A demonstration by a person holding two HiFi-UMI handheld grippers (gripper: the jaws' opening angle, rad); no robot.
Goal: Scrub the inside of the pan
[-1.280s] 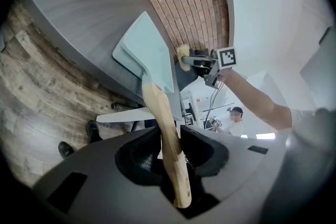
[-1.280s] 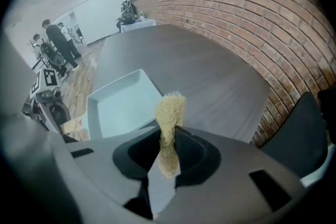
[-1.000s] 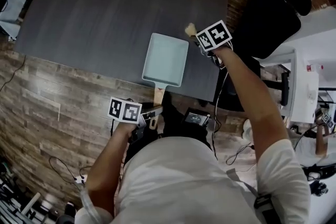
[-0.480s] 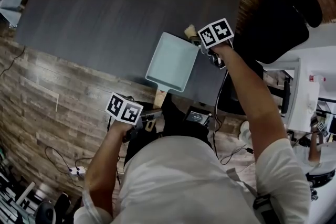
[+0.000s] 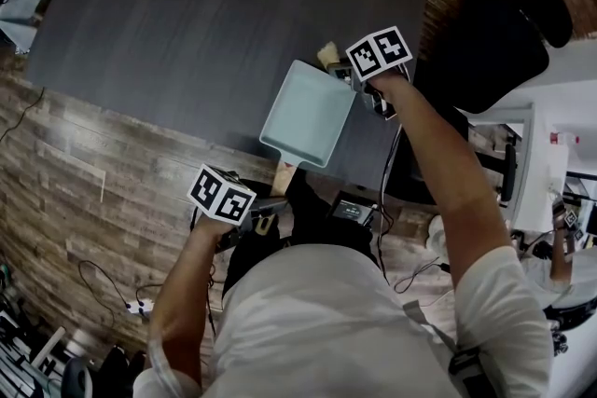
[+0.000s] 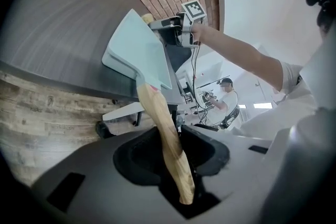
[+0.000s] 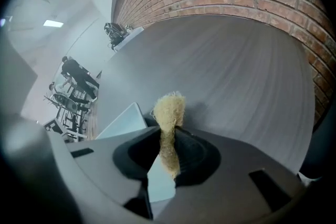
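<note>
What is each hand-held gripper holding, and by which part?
Left hand-held gripper: the pan, by its wooden handle, jaws just easing wider. Right hand-held gripper: a scrubber, by its lower end.

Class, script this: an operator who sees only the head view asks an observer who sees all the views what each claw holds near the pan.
Operator: Is the left claw really on the pan?
Observer: Yes. The left gripper view shows the pan's wooden handle running between its jaws and gripped there. The jaws have just been opening slightly.
Operator: What is under the right claw's marker cube?
Observer: A tan, fibrous scrubber. The right gripper view shows it pinched between the jaws, with its tuft sticking out past them.
</note>
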